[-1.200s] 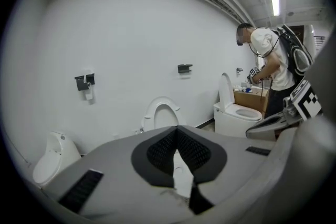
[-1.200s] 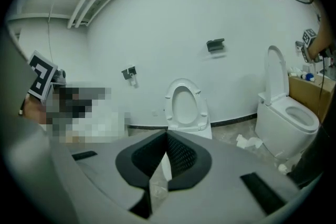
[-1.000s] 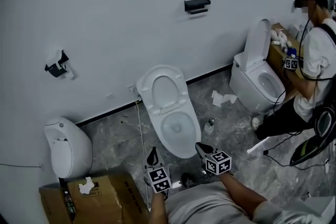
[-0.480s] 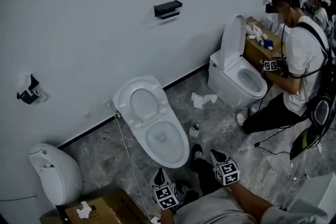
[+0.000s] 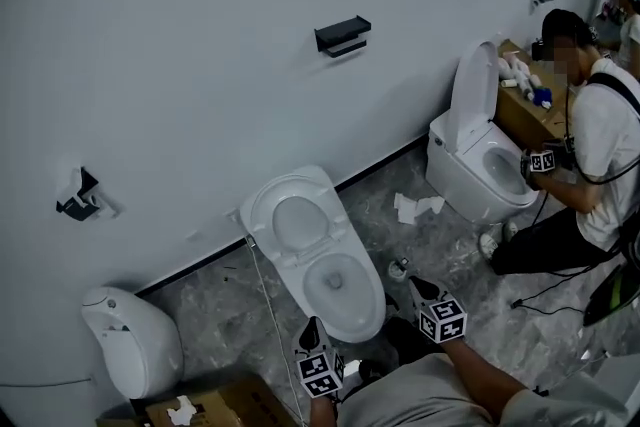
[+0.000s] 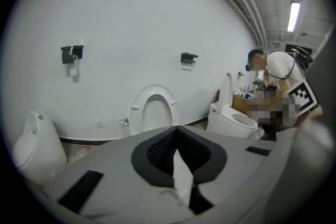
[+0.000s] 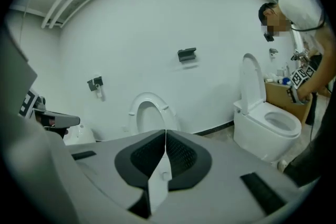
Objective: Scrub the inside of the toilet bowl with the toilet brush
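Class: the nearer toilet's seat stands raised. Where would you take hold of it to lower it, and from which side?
Probably the seat at its top curve, approached from the front, above the bowl. It stands nearly upright against the wall, hinged at the bottom, so only its front is reachable. The thin free edge on top looks easiest to pinch.

tongs [image 7: 165,135] closed, empty, facing the open toilet [image 7: 148,109].

A white oval ceramic toilet [image 5: 335,275] against a white wall [image 5: 200,65]; grey marbled stone floor [image 5: 215,300]; black metal wall shelf [image 5: 343,33]; brown cardboard box [image 5: 232,405]; black-and-white square patterns on the left gripper [image 5: 314,325] and right gripper [image 5: 415,285]
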`<state>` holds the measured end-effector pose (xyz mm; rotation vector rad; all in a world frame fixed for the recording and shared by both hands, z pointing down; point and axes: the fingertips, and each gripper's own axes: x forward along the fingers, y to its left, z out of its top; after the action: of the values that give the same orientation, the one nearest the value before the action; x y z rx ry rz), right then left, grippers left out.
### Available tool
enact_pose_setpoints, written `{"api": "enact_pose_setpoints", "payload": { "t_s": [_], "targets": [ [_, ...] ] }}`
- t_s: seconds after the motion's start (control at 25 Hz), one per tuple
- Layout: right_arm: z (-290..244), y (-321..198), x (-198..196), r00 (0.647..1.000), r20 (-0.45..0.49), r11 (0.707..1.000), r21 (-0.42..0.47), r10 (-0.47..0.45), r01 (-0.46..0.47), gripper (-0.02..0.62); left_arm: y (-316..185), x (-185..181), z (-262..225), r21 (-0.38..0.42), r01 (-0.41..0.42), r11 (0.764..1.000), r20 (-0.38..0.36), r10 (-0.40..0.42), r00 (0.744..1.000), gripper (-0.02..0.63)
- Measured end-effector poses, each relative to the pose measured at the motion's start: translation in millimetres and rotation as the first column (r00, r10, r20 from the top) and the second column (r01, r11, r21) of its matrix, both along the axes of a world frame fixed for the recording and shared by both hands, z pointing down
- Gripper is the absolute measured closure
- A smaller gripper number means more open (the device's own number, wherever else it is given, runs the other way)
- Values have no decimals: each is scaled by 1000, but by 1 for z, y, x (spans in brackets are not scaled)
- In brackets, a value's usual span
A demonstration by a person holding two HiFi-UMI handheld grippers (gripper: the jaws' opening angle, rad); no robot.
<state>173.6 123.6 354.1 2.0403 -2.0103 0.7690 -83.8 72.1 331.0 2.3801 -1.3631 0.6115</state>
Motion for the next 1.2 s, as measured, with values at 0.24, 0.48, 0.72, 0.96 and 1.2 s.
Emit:
{"api": "enact_pose_setpoints", "payload": {
  "t_s": [0.24,0.48,0.72,0.96,1.2],
  "targets": [
    [4,-37,19,999,-14,999,0,-32,32,566,-26,31,30,-46,-53,998,50,55,997,576],
    [10,-65,52,1000,14,999,-29,-24,25,567,-65,80,24,-25,-95,995,31,96,995,577],
    [33,-105,84,1000,12,987,-163,2,0,568,-84,135,11,-2,-194,981,57,194,979,576],
    [40,-147,91,997,33,980,-185,-71,76,568,-115,148,-4,31,-170,985,93,166,982,576],
    [64,-168,99,987,67,953,-260,-142,155,577,-141,146,12,-12,-65,998,103,66,993,577]
  ]
}}
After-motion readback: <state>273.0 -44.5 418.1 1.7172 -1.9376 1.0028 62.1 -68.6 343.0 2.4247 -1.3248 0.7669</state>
